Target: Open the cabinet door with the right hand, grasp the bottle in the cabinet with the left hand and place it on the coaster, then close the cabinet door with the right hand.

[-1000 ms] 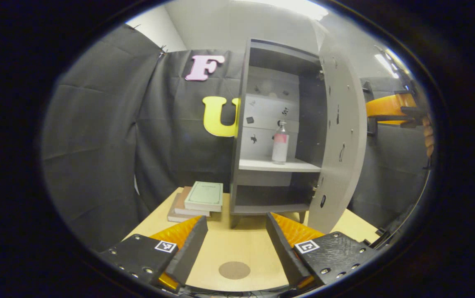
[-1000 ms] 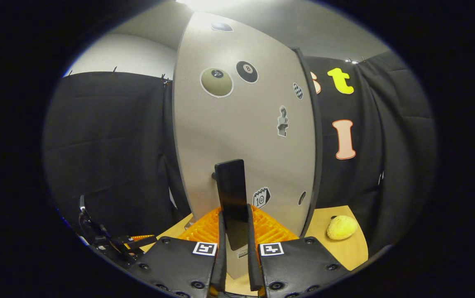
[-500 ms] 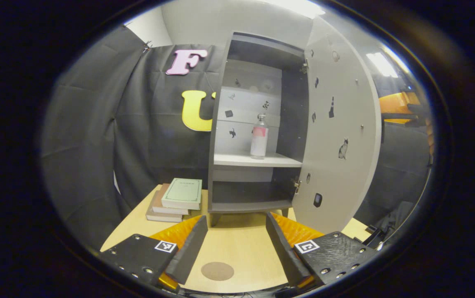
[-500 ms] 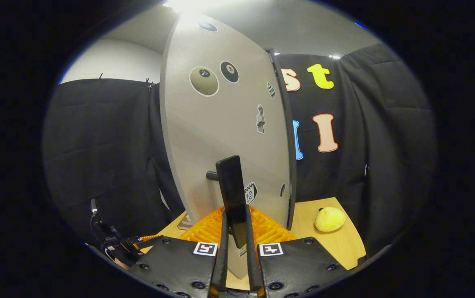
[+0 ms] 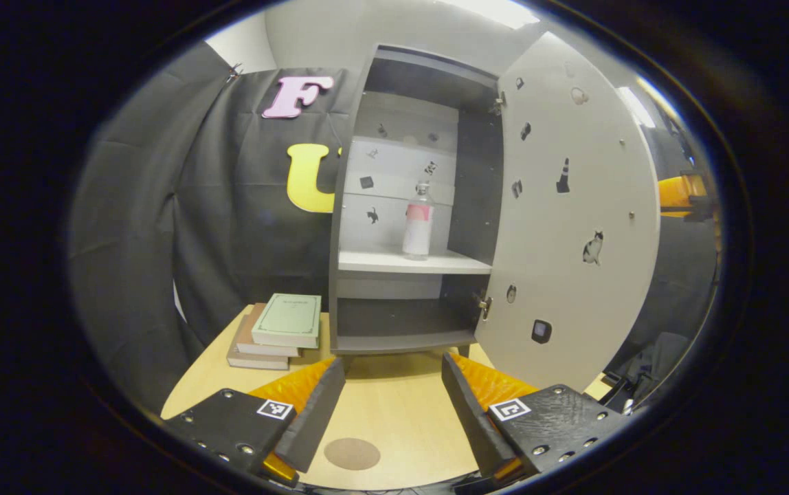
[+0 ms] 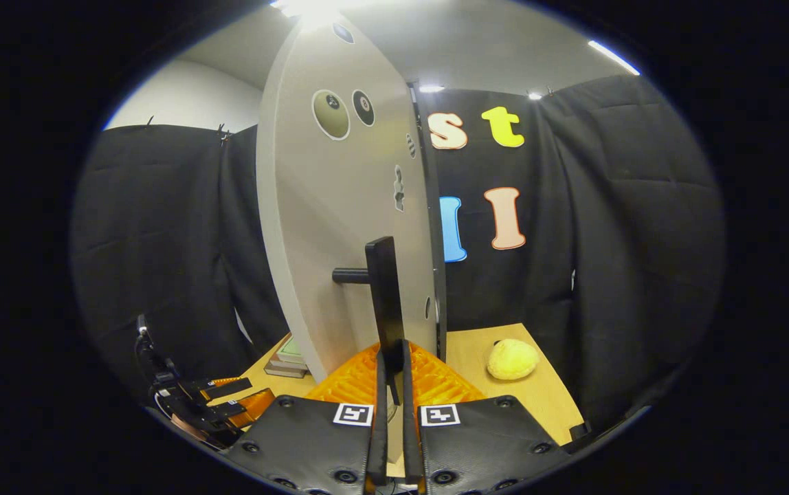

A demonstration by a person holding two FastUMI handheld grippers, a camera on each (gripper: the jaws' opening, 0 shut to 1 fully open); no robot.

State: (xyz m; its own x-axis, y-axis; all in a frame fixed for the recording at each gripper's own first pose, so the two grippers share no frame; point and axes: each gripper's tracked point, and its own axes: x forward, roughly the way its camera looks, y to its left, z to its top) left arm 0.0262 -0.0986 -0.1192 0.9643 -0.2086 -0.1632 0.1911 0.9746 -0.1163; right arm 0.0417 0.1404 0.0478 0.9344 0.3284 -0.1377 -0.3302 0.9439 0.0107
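Your left gripper (image 5: 392, 402), jaws released, faces the upright clear bottle with the pink label (image 5: 418, 223) on the grey cabinet's (image 5: 348, 275) middle shelf, straight ahead and higher; your right gripper (image 6: 392, 364) clenches the black door handle (image 6: 384, 295).

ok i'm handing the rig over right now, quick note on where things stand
Right gripper: shut on the door handle, cabinet door swung wide open.
Left gripper: open and empty, hovering above the table, facing the cabinet.
Bottle: upright on the middle shelf. Coaster: on the table, bare.
Done: door opened.
Left: grasp bottle, set it on the coaster, close the door.
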